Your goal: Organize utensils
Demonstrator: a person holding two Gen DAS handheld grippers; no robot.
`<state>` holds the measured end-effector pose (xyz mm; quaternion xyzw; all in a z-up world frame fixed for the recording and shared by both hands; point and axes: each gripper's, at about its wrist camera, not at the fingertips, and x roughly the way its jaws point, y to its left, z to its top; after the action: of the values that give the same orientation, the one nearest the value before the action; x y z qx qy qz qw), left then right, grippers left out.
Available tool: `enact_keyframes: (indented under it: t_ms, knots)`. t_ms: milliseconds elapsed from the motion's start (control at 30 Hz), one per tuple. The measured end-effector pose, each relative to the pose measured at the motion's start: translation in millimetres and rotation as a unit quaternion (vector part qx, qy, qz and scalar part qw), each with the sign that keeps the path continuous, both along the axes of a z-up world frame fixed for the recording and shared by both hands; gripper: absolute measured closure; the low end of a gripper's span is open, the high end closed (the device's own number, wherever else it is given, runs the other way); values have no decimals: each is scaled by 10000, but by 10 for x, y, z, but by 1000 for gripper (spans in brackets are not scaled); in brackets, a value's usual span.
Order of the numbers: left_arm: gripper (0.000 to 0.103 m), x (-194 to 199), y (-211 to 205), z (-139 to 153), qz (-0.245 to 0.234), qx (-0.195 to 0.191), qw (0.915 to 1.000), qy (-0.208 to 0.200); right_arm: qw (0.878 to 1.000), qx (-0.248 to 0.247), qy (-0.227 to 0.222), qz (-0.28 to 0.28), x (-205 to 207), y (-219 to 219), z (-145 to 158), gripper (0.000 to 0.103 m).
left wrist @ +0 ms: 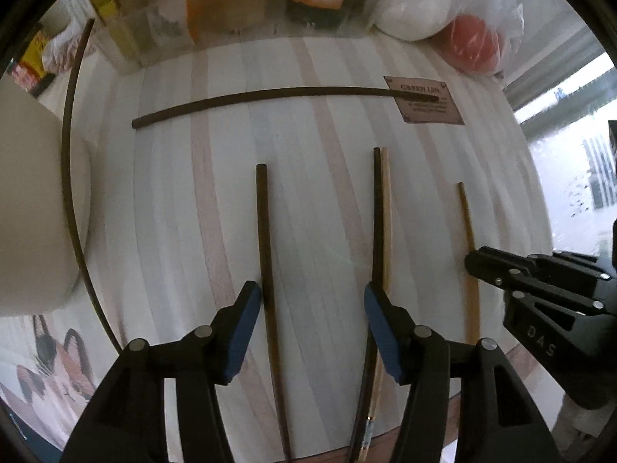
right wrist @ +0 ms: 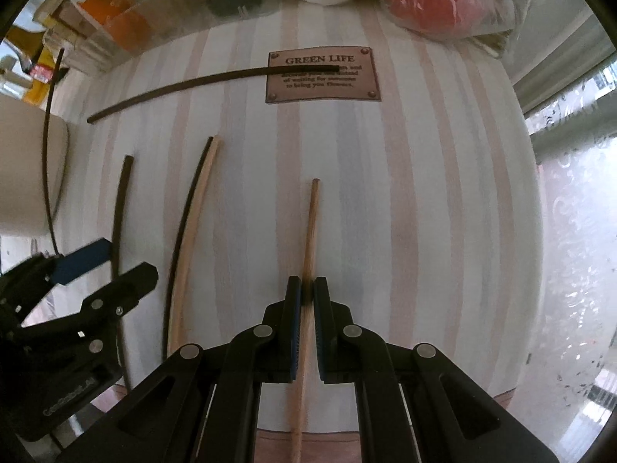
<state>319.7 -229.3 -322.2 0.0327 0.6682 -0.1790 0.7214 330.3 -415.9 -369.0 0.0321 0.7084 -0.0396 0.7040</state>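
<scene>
Now you are clenching your right tool on the light wooden chopstick.

Your left tool is hanging released, its blue-padded jaws spread wide between a dark brown chopstick and a dark-and-light chopstick pair, all lying lengthwise on the striped pastel table. Another dark chopstick is lying crosswise farther off, its tip resting on the brown "GREEN LIFE" patch. A red object in a clear plastic bag is sitting at the far edge.
</scene>
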Motion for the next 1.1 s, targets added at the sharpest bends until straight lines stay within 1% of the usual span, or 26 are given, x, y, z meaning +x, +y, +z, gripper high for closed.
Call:
enact_keyframes:
  t_ms: [67,100,133,167,200,233,267,300,333,500,567,733,833,867,933,1033,1067,1100]
  knots:
    - [50,15,-21,24,-54,85,9999,-43,10000,-8,8,-1,-9,-11,5,96]
    - [54,25,-94,6,-71,121,9999,-56,10000,-16,15,-11,-18,-18,2,96]
    - [54,18,-115,6,-91,172,9998,-86,10000,-57,24,-26,-22,-27,4,96]
    - [58,12,-146,3,-121,231,9996,-126,10000,-81,24,-46,-42,-19,3,96]
    - [69,5,-177,-2,-167,381,9989,-229,9999,-98,25,-79,-49,-35,1,96]
    - [74,-4,-245,-5,-205,507,9980,-308,9999,-105,23,-115,-68,-50,5,96]
    - [80,-12,-258,-5,-246,599,9972,-363,9999,-99,5,-139,-89,-67,7,96]
    - [92,-12,-267,-2,-253,622,9970,-381,9998,-89,-8,-159,-100,-90,-1,96]
    - [98,-9,-273,0,-218,652,9970,-367,9998,-79,-15,-195,-123,-109,2,96]
    - [99,-74,-261,-14,-209,718,9967,-310,9996,-102,-10,-246,-222,-167,9,96]
    - [99,-105,-248,-23,-211,683,9972,-214,9996,-74,-37,-275,-275,-181,10,96]
    - [99,-147,-216,-37,-263,624,9976,-153,9990,75,-36,-442,-341,-339,-34,96]
    - [98,-131,-187,-43,-305,600,9976,-154,9989,104,-41,-463,-338,-431,-43,96]
    - [98,-94,-212,-63,-293,578,9978,-154,9989,103,-39,-453,-211,-477,-120,96]
    - [97,-74,-172,-77,-293,533,9980,-143,9991,80,-37,-417,-214,-489,-123,96]
    - [86,-41,-31,-85,-326,350,9988,-55,9991,50,-20,-424,-215,-513,-128,96]
    - [80,-24,-36,-88,-337,269,9991,-29,9990,39,-13,-435,-208,-484,-98,96]
    - [77,-5,-31,-91,-356,252,9990,-25,9991,17,-2,-424,-195,-454,-105,96]
